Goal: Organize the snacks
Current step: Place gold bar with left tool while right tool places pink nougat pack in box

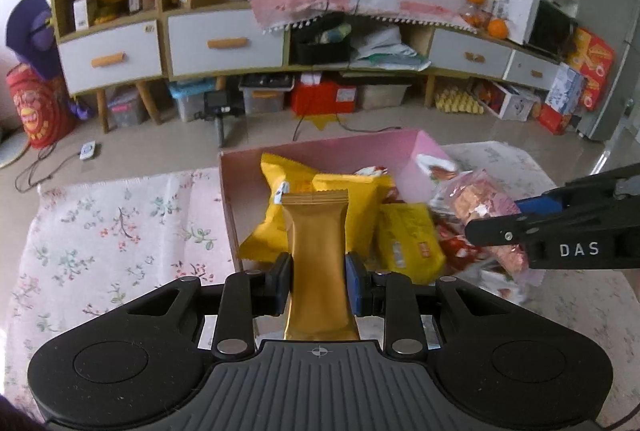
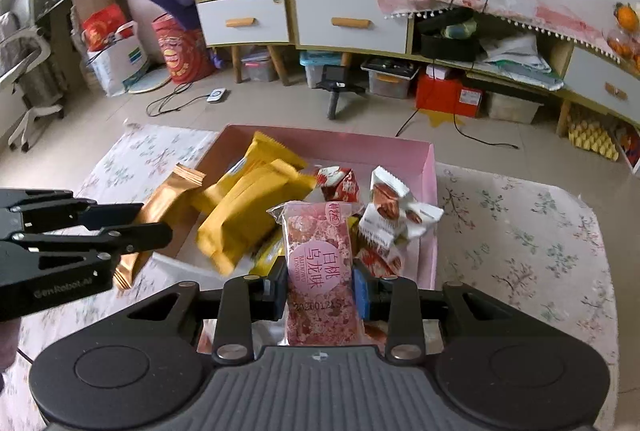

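Jaws clamped – L gripper gold packet, R gripper pink packet – above box.

The left wrist view is taken from just behind the left gripper, looking forward and down along its fingers at close range, with the open pink cardboard box just ahead. The right wrist view is set likewise behind the right gripper. Shared are that box, the floral tablecloth and the white-drawered wooden cabinet beyond; each gripper is seen at the other view's side.
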A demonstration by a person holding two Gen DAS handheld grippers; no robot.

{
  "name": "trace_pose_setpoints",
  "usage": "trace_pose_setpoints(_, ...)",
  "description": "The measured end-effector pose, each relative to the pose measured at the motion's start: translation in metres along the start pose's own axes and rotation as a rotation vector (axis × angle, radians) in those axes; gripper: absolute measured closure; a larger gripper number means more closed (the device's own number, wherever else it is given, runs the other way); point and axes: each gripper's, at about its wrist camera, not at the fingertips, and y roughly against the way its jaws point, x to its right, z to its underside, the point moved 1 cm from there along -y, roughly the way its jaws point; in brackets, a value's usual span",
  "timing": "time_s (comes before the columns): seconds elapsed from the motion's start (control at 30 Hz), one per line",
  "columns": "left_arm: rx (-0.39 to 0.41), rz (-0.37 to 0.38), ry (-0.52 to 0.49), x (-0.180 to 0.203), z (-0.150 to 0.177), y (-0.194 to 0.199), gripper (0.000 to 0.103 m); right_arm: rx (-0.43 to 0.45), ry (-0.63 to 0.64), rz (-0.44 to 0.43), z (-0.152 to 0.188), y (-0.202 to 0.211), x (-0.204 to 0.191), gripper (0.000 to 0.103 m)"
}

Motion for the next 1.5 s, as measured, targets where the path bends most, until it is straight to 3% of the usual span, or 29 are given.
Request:
trace_pose_setpoints(0.17,-0.016,-0.018,-0.006,-0.005,0.0,-0.02,0.077,0.056,-0.01,0.016,0.001,-0.015,0.004,0.089)
trace_pose_setpoints(0.87,-0.028,-0.056,-0.014,-0.017,0.006,-0.049,0.077,0.035,-0.083,0.045,-0.001,-0.043,0.014,0.089)
trace_pose_setpoints(1.07,-0.035,-0.049,-0.041,-0.013,0.005,-0.045,0.074,0.047,-0.084,0.034,-0.002,-0.037,0.014,0.082)
trace_pose_setpoints(1.17,-0.026,-0.047,-0.041,-0.01,0.004,-0.039,0.061,0.058,-0.082,0.028,-0.003,-0.031,0.013,0.073)
trace_pose_setpoints(1.23,-0.012,-0.035,-0.048,-0.006,0.004,-0.032,0.045,0.059,-0.076,0.016,-0.004,-0.027,0.013,0.066)
trace_pose_setpoints(1.5,-0.003,-0.035,-0.054,0.004,0.005,-0.008,0.023,0.082,-0.04,0.028,-0.002,-0.002,0.006,0.037)
